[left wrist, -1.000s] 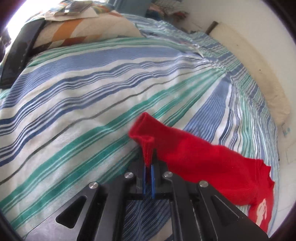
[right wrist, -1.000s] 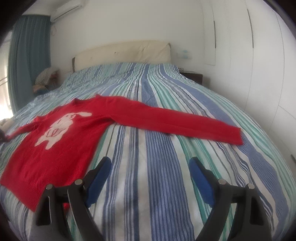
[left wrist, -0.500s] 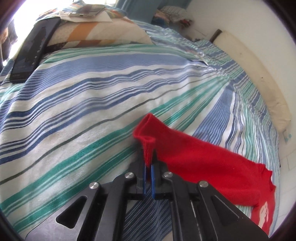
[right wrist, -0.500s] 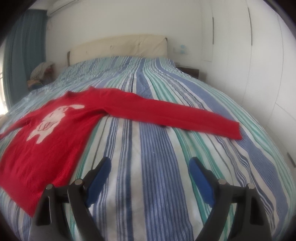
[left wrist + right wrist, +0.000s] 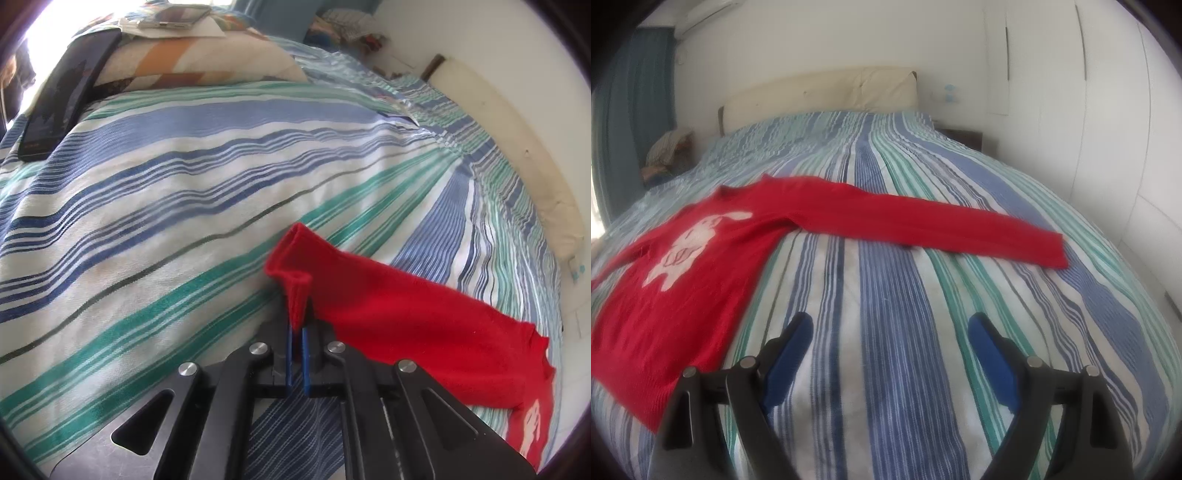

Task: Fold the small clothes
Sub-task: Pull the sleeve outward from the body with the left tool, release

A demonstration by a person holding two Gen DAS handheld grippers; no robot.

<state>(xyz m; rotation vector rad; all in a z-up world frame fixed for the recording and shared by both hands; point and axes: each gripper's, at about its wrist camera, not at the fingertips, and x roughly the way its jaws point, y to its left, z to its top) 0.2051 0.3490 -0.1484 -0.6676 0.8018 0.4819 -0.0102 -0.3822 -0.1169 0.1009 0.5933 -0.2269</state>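
Striped bed — your left gripper pinches the sweater cuff; right gripper gapes, empty.

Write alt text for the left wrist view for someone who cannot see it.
The left claw is shut on the cuff of a red sweater sleeve, lifting it slightly off a bed with a blue, green and white striped cover. A dark flat slab leans against a patterned pillow at the far side.
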